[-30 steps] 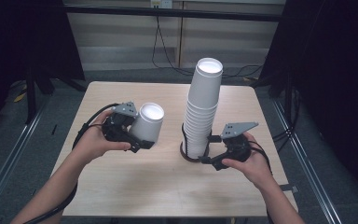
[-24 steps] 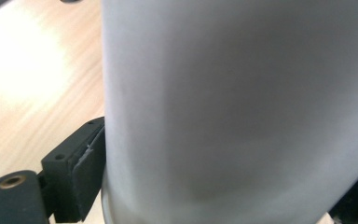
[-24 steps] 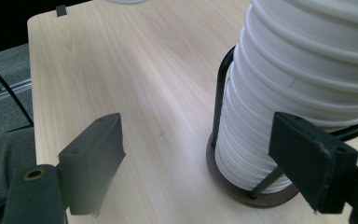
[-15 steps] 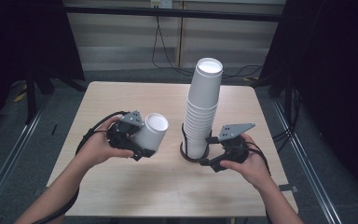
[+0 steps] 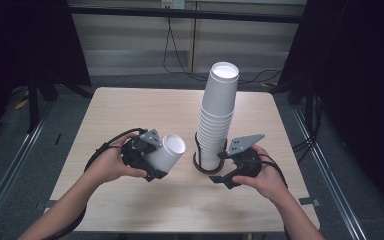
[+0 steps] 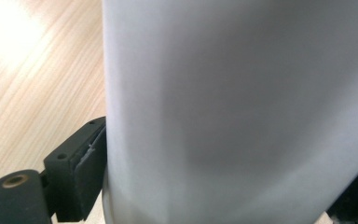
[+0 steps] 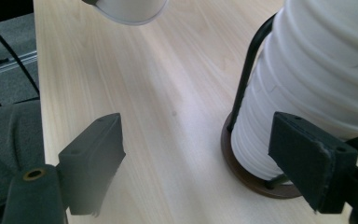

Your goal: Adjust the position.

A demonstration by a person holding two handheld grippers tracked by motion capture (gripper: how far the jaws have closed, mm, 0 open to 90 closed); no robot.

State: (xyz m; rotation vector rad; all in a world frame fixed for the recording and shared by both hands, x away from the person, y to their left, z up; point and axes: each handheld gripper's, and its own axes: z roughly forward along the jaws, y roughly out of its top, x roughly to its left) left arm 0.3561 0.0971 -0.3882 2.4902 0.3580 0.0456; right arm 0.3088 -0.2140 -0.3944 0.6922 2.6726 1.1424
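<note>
My left gripper (image 5: 159,161) is shut on a single white paper cup (image 5: 170,152), held tilted with its mouth up and to the right, low over the table's left half. Its jaws have just been closing with the cup between them. In the left gripper view the cup wall (image 6: 237,102) presses against the left pad (image 6: 86,172). A tall stack of white cups (image 5: 219,115) stands in a black wire holder with a round base (image 5: 204,169). My right gripper (image 5: 222,170) rests open just right of that base, its jaws (image 7: 203,154) holding nothing, the stack (image 7: 317,84) beyond its right jaw.
The light wooden table (image 5: 130,110) has bare surface left of and in front of the stack. Black cables trail from both grippers. Dark floor, metal rails and frame legs surround the table. The held cup's bottom (image 7: 128,9) shows at the top of the right gripper view.
My left hand has lowered the cup toward the table and shifted slightly right, tilting it so its mouth faces up and to the right. The right hand and the stack stayed put.
</note>
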